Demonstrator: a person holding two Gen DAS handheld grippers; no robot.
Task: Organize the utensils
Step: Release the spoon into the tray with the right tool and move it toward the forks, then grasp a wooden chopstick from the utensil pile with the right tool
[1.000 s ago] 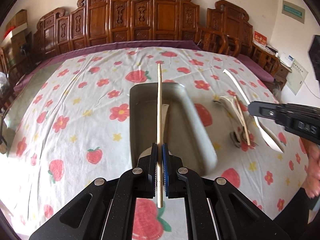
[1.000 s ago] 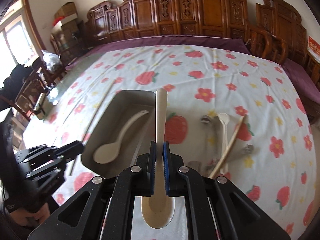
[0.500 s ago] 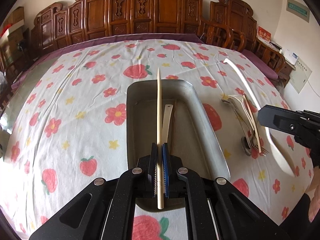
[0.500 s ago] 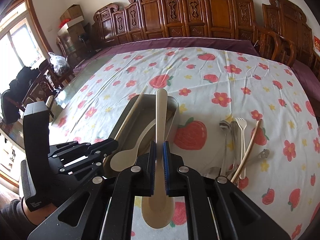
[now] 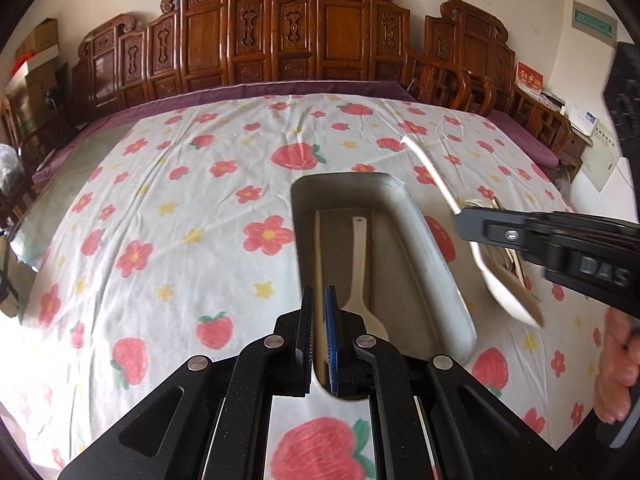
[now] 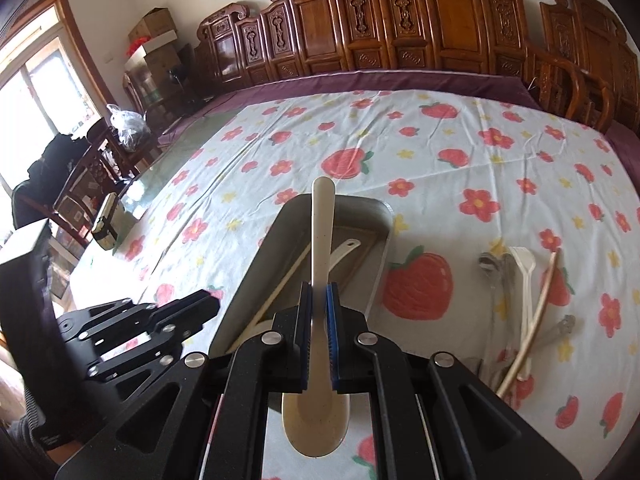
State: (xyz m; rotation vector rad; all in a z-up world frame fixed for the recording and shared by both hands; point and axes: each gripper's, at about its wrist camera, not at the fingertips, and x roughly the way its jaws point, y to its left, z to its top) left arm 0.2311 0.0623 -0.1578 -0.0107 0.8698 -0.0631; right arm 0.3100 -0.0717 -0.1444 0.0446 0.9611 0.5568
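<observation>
Black speckled left gripper point(image 5: 319, 336) with silver screws, blue-edged fingers point(image 5: 330, 320).

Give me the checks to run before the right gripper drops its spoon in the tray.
1. Grip on the held spoon: ok. The right gripper has its jaws shut on the handle.
2. Held spoon over the tray: cannot tell. The handle crosses the tray in the right wrist view, but hangs right of it in the left wrist view.
3. Room in the tray: ok. The first spoon and the chopstick leave the right side bare.
4. Left gripper out of the way: ok. It sits at the tray's left end, with the chopstick between its jaws.
5. Sorting done: not ok. A white fork and others lie on the cloth.
</observation>
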